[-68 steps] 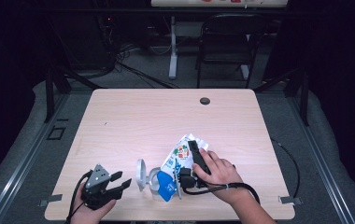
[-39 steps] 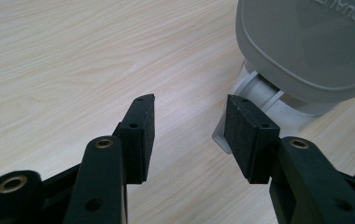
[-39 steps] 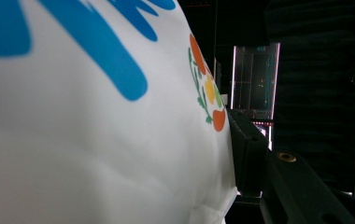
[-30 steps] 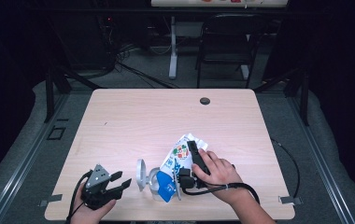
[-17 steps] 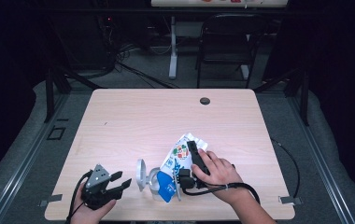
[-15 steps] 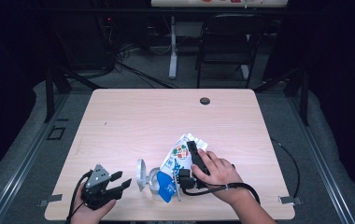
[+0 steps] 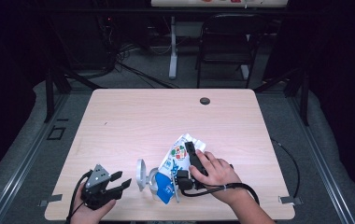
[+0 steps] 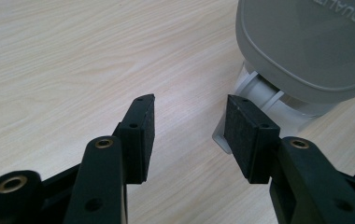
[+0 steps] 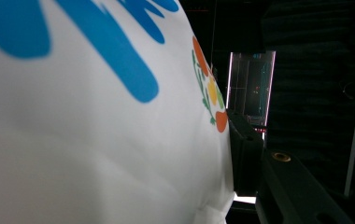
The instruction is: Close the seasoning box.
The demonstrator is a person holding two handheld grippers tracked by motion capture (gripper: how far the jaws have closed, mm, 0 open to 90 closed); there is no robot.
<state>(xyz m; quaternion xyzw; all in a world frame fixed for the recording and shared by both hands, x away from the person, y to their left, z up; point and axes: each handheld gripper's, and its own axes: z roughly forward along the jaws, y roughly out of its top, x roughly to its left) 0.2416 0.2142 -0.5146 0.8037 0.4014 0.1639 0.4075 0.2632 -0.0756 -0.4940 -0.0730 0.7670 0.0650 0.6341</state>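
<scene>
Left gripper (image 7: pixel 119 183) at the bench's (image 7: pixel 133 121) near-left corner, jaws spread with nothing between, pointing at a grey-lidded clear plastic container (image 7: pixel 144 173) lying on its side just beside them; in the left gripper view the grey lid (image 8: pixel 306 42) is cropped, lettering only partly readable. Next right, a white snack bag (image 7: pixel 174 161) with blue and orange print lies near the front edge, touching the container. Right gripper (image 7: pixel 190 156) is pinching the bag; its jaws have just been closing on it, one pad (image 9: pixel 242 149) pressed against the film, the other hidden behind the bag. Bag looks light, soft, crinkly, slippery; likely to deform, so grip a bunched fold or sealed edge. Contents and brand can't be made out.
</scene>
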